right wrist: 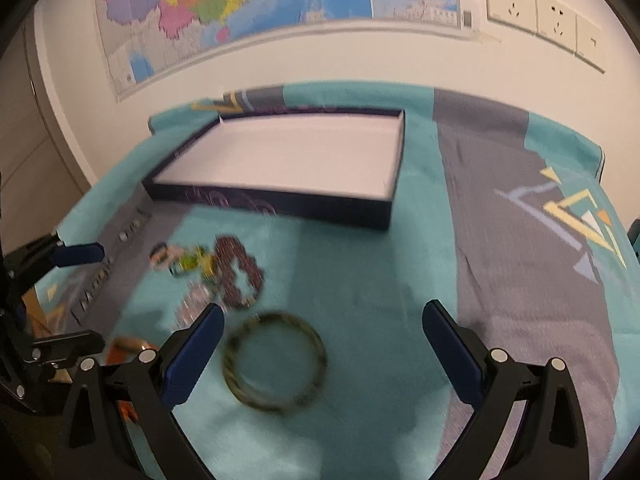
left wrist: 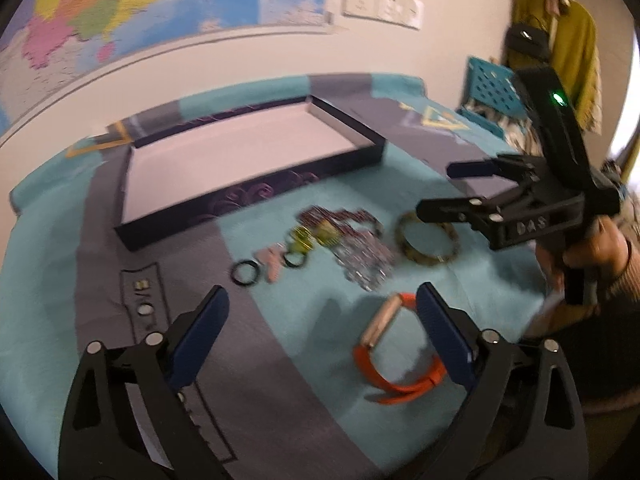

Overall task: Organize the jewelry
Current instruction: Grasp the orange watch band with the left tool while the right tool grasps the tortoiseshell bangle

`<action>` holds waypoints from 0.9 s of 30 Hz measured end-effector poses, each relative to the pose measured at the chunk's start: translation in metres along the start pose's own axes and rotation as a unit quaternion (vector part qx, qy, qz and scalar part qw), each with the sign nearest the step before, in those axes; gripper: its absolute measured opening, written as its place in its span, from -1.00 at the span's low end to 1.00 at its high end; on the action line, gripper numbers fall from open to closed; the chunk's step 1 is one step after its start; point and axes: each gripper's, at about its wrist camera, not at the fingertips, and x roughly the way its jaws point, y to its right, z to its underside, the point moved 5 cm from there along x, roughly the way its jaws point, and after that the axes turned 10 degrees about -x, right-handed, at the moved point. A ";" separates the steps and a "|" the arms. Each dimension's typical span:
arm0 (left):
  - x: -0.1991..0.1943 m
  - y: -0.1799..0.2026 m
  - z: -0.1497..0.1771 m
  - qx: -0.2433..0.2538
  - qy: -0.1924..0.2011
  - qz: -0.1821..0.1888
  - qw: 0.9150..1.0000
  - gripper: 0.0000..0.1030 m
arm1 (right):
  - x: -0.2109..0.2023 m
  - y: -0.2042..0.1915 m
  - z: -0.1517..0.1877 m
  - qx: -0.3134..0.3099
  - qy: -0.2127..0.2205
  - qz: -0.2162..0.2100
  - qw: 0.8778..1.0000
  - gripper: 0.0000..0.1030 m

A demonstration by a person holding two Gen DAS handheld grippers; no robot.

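A dark box with a white inside (left wrist: pixel 248 160) (right wrist: pixel 296 160) lies on the teal and grey cloth. In front of it lie a beaded bracelet (left wrist: pixel 344 220) (right wrist: pixel 238 272), a mottled bangle (left wrist: pixel 426 240) (right wrist: pixel 276 364), a black ring (left wrist: pixel 246 274), yellow-green pieces (left wrist: pixel 312 236) (right wrist: pixel 196 262) and an orange band with a metal tube (left wrist: pixel 394 356). My left gripper (left wrist: pixel 324 300) is open and empty, above the orange band. My right gripper (right wrist: pixel 324 320) (left wrist: pixel 434 188) is open and empty, above the bangle.
Small studs (left wrist: pixel 144 298) lie on the grey stripe at the left. A wall with a map (right wrist: pixel 256 4) and sockets (right wrist: pixel 540 12) stands behind the table. A teal crate (left wrist: pixel 492 88) and hanging clothes (left wrist: pixel 560 40) are at the far right.
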 end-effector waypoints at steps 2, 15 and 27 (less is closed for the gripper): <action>0.002 0.006 0.006 0.011 -0.013 0.003 1.000 0.68 | 0.001 0.000 0.006 -0.004 -0.008 -0.004 1.000 0.75; 0.021 0.012 0.031 0.020 -0.081 0.040 0.996 -0.40 | 0.013 -0.015 0.012 -0.056 -0.041 -0.004 0.998 -0.13; 0.009 -0.009 0.018 -0.011 -0.054 0.039 0.998 -0.67 | 0.009 -0.014 0.000 -0.055 -0.033 -0.039 0.997 -0.89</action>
